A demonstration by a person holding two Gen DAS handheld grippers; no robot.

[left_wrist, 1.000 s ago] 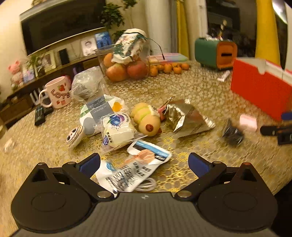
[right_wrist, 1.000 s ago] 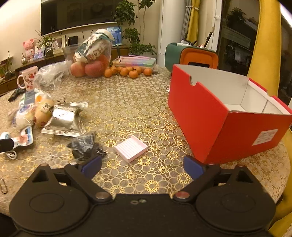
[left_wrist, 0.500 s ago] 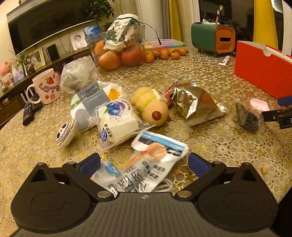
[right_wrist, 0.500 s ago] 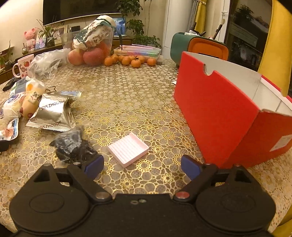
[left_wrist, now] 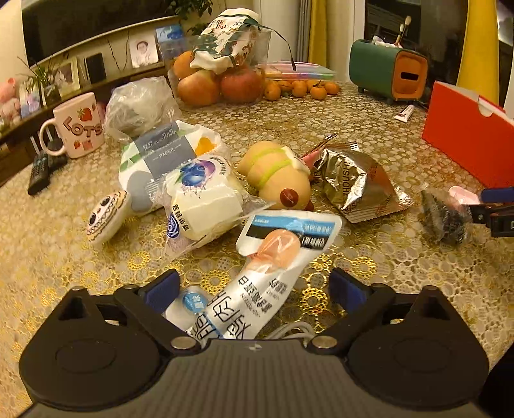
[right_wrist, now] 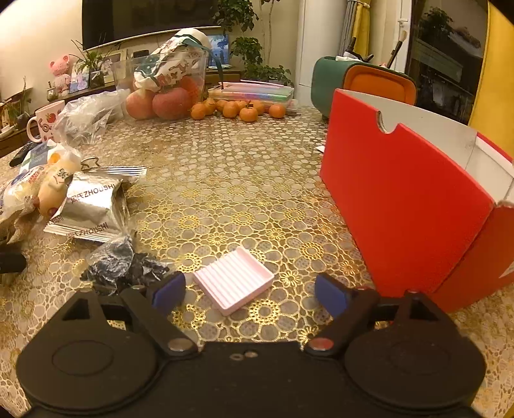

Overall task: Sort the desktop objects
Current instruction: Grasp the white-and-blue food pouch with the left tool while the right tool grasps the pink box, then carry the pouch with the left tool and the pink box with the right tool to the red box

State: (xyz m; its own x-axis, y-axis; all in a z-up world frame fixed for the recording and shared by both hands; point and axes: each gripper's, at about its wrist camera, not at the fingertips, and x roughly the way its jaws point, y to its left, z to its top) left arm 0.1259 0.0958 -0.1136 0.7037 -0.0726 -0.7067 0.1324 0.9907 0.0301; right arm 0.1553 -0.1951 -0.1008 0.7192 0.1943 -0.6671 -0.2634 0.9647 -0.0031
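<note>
Left gripper (left_wrist: pixel 253 289) closing astride white sachet (left_wrist: pixel 257 289); right gripper (right_wrist: pixel 249 291) closing astride pink tray (right_wrist: pixel 234 281)

Looks like a home living room: big TV (right_wrist: pixel 144 16), framed photos (left_wrist: pixel 143 51) on the sideboard, lace-covered table (right_wrist: pixel 225 167) (fruit piled at its far edge).

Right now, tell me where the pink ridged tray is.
In the right wrist view the pink ridged tray lies flat on the table, between the open right claw's fingers, with the red box to its right.
</note>
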